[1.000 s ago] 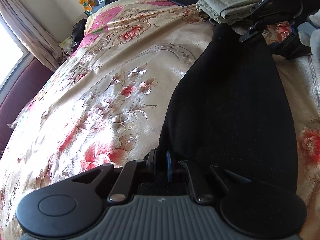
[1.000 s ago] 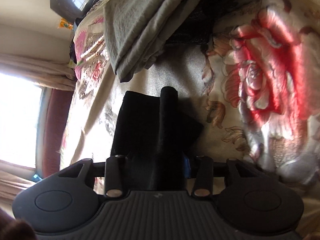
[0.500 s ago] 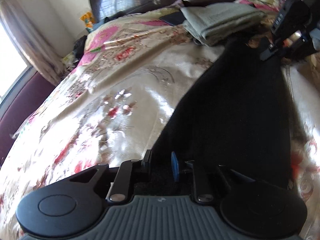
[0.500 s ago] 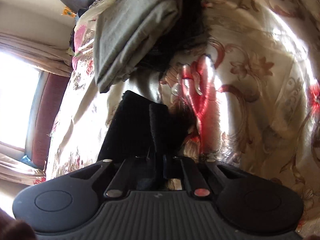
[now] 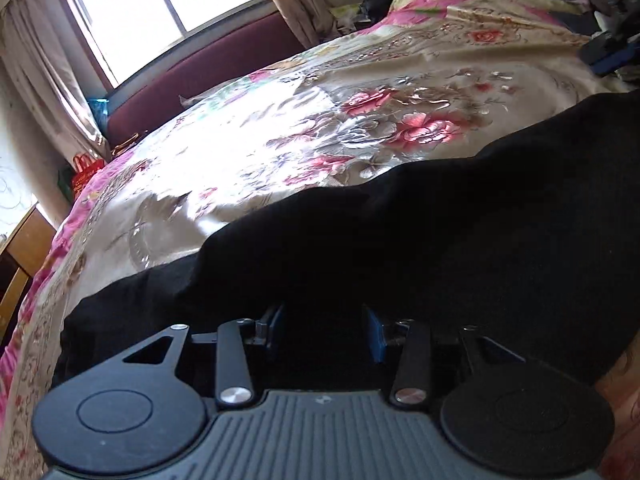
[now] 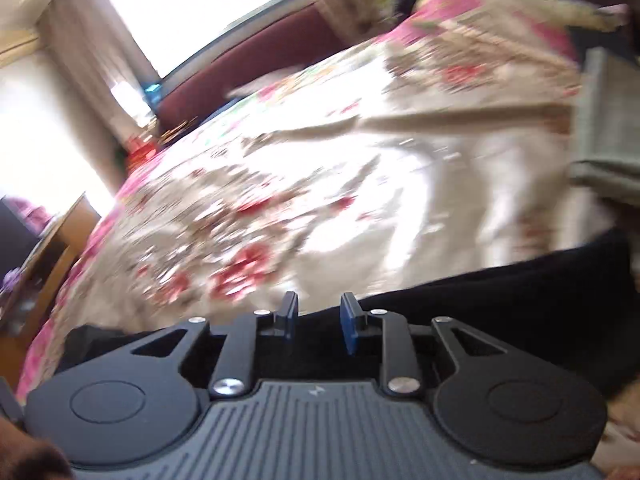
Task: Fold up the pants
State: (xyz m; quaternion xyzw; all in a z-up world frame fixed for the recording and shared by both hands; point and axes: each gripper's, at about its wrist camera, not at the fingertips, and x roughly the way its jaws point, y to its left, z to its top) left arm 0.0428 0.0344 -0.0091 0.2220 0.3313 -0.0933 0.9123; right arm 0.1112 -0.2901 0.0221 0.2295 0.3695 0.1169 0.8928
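While lying flat across the near part of the bed (image 5: 400, 80), black pants (image 5: 440, 240) look just released after a fold. Left gripper (image 5: 323, 328) fingers spreading, cloth beneath, not pinched; right gripper (image 6: 316, 322) fingers parting, nothing held. Floral satin bedspread, maroon far edge, bright window (image 5: 160, 12), curtains.

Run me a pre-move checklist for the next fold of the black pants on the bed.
1. Left tongs released: ok, opening, pads apart over the cloth.
2. Right tongs released: ok, opening, gap showing.
3. Black pants lying on the floral bedspread: ok.
4. Pants flat, edges aligned: cannot tell, near edge looks rumpled.
5. Folded grey garment apart from the pants: cannot tell, blurred.
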